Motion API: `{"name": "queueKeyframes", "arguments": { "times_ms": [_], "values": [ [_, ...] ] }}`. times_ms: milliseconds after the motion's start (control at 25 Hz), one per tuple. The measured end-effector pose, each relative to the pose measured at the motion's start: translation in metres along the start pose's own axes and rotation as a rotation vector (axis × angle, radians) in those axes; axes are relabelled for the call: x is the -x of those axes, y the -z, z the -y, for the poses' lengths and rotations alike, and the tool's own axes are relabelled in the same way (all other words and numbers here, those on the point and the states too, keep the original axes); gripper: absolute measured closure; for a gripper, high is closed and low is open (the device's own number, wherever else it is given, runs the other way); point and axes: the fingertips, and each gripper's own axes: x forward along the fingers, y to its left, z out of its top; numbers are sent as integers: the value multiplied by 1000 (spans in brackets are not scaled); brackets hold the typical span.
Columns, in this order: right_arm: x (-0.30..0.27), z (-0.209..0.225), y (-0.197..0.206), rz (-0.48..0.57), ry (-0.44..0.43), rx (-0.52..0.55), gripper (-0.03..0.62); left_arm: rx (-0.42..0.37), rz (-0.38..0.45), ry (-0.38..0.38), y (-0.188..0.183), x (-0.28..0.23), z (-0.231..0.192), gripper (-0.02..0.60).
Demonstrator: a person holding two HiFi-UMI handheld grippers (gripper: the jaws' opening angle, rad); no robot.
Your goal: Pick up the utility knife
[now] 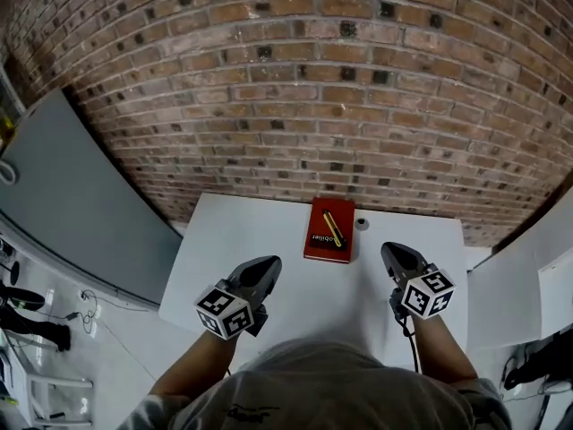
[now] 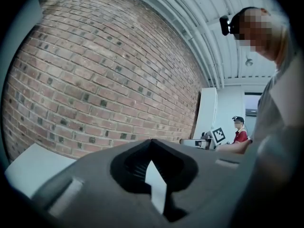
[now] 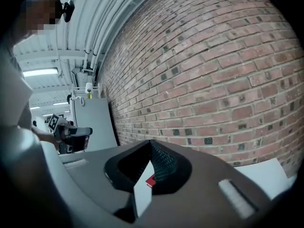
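While the brick wall (image 1: 295, 79) rises beyond the red book (image 1: 317, 220), the white table (image 1: 242, 240) bears that book near its far edge. The left gripper (image 1: 273, 263) is held near-left of the book and the right gripper (image 1: 389, 250) near-right, both with jaws closed together and empty. The utility knife (image 1: 333, 228) lies on the book. A small grey cylinder (image 1: 362, 223) sits just right of the book.

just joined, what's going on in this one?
A person holds a gripper in each hand over a white table. The utility knife lies on a red book near the brick wall, untouched. The left gripper and right gripper are both short of it, fingers closed on nothing.
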Motion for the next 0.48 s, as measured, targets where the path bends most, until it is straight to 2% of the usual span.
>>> {"name": "queueKeyframes", "arguments": {
  "times_ms": [240,480],
  "values": [
    [-16,-8,-7,17,97,18,583,-13,-17,76,-12,-7,-45,583],
    [-32,-21,-14,15,146,27,583,-3,-20,126,-23,-9,-73,583]
  ]
}}
